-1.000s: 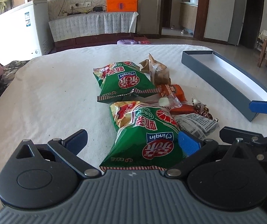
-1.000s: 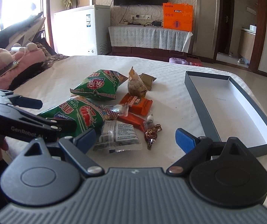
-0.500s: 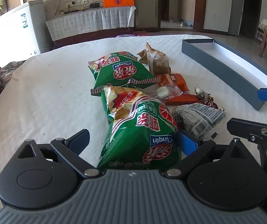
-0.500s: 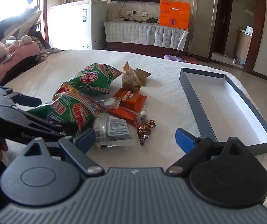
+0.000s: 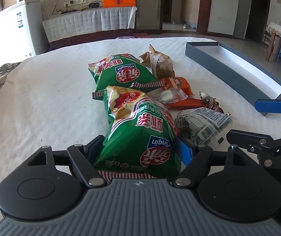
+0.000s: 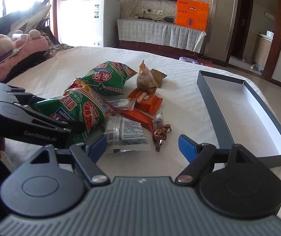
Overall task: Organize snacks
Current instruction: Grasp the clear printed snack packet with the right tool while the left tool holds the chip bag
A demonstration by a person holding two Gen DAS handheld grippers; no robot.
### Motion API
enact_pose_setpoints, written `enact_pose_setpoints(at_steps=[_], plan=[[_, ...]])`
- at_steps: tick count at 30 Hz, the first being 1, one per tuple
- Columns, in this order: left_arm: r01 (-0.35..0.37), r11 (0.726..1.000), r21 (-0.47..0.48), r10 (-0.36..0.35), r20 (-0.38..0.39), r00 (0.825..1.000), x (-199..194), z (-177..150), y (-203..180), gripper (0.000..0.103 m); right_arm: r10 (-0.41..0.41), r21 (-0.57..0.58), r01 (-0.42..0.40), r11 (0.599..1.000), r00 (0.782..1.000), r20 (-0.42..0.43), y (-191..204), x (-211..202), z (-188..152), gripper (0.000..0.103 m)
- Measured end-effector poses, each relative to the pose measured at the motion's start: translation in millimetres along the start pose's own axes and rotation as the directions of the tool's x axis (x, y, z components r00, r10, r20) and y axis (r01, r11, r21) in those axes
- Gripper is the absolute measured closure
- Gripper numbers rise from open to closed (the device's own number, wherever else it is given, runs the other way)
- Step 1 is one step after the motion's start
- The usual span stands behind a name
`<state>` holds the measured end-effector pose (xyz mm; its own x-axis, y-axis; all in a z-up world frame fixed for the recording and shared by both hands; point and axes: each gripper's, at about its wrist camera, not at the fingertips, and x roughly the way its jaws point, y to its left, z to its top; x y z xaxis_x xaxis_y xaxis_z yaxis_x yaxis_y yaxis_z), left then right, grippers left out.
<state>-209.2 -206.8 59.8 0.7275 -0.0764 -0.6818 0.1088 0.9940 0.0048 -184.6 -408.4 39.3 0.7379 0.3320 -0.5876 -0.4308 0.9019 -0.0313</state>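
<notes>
Left wrist view: we see a puffy green foil crisp bag (image 5: 140, 137) wedged between the blue pads of our left gripper (image 5: 140, 149), whose jaws have just been closing and now press both its sides. It lies on the white quilted table cover (image 5: 42, 106), its far end against a second green bag (image 5: 124, 74).

Our right gripper (image 6: 143, 144) has just been narrowing too, yet stands open over bare cloth, gripping nothing; a clear printed packet (image 6: 125, 135) touches its left pad. A shallow grey cardboard tray (image 6: 215, 116) sits apart, rightward.
</notes>
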Motion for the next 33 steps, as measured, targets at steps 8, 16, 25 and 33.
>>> enact_pose_setpoints(at_steps=[8, 16, 25, 33], plan=[[0.004, 1.0, 0.016, -0.004, 0.008, 1.0, -4, -1, 2, 0.035, 0.002, -0.013, -0.002, 1.0, 1.0, -0.009, 3, 7, 0, 0.026], [-0.01, 1.0, 0.004, 0.009, 0.024, 1.0, -9, -2, 10, 0.038, 0.061, -0.085, -0.06, 0.995, 0.998, 0.001, 14, 17, 5, 0.026], [-0.027, 0.999, -0.018, 0.027, 0.016, 1.0, -8, -4, 17, 0.035, 0.09, -0.056, -0.095, 0.994, 0.993, -0.078, 16, 47, 10, 0.03], [-0.045, 0.999, -0.025, 0.045, -0.009, 0.999, 3, -2, 16, 0.027, 0.077, -0.069, -0.084, 0.994, 0.992, -0.097, 19, 62, 9, 0.031]])
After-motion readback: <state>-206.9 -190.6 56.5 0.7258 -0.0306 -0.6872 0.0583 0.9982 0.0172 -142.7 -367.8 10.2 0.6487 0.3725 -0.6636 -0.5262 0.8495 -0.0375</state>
